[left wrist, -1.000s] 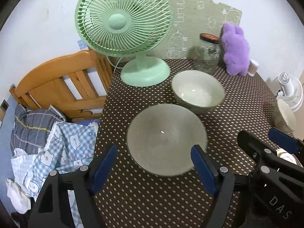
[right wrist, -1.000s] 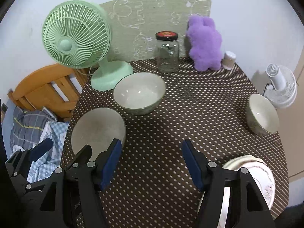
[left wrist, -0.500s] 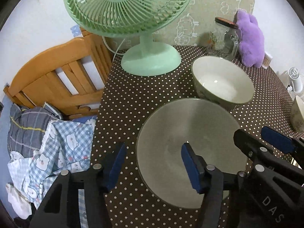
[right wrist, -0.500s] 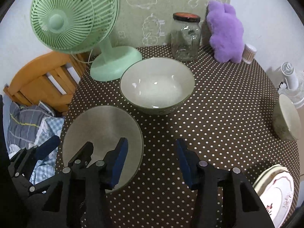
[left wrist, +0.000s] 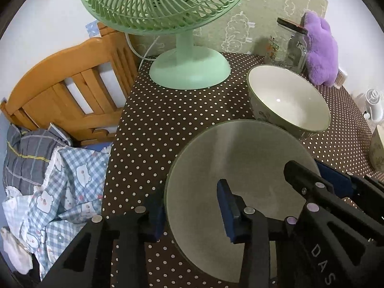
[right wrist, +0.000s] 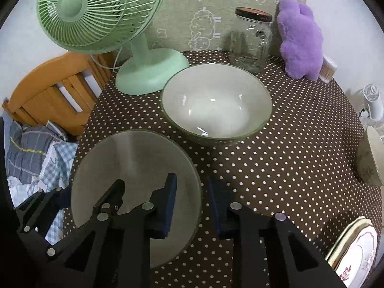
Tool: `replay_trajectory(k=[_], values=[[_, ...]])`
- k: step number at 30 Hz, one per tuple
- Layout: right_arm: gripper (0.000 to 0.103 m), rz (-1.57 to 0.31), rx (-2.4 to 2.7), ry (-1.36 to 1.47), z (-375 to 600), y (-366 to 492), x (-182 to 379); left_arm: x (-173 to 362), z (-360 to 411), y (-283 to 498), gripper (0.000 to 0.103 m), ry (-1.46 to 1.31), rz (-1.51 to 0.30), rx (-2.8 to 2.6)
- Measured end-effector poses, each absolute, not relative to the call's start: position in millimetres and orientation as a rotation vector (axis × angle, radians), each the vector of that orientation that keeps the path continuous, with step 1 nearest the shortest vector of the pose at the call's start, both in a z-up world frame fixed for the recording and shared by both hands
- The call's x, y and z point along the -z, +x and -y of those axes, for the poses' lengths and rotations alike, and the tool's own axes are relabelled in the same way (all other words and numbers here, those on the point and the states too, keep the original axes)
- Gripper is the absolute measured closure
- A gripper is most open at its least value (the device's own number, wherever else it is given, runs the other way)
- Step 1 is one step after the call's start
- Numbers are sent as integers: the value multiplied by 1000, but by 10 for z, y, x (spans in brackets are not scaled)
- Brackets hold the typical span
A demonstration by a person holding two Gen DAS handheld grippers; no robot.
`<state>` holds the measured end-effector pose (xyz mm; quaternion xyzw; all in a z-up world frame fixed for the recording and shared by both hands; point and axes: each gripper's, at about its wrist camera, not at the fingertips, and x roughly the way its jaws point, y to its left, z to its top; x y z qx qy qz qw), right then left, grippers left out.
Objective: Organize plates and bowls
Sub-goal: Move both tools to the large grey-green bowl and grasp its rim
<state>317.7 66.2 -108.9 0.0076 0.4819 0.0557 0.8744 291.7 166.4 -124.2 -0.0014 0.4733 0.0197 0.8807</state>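
A wide pale green bowl (left wrist: 240,163) (right wrist: 134,168) sits at the near left of the dotted table. My left gripper (left wrist: 192,206) straddles its left rim, one finger outside, one inside, jaws still apart. My right gripper (right wrist: 192,201) straddles its right rim the same way, with a gap between pads and rim. A deeper green-rimmed bowl (left wrist: 288,98) (right wrist: 216,103) stands just behind it. A small patterned bowl (right wrist: 369,156) sits at the right edge. Stacked flowered plates (right wrist: 355,252) lie at the near right.
A green desk fan (right wrist: 100,14) (left wrist: 187,72) stands at the back left. A glass jar (right wrist: 252,40) and a purple plush toy (right wrist: 300,40) stand at the back. A wooden chair (left wrist: 67,84) and checked bedding (left wrist: 60,180) lie off the table's left edge.
Both grippers have moved forward and down onto the wide bowl, each now straddling a side of its rim. Both have narrowed their jaws.
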Motion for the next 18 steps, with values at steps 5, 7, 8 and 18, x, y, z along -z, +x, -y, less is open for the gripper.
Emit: replay_trajectory(k=[5, 7, 8, 18], values=[[76, -1014, -125, 18, -692, 3203, 1089, 1236, -1668, 2927, 67, -5, -991, -40], [76, -1017, -127, 15, -688, 3200, 1086, 1235, -1658, 2929, 67, 0, -996, -39], [76, -1019, -127, 15, -684, 3199, 1086, 1231, -1654, 2924, 67, 1, -998, -39], [76, -1038, -116, 24, -592, 3093, 1039, 1178, -1541, 2805, 67, 4, -1016, -23]])
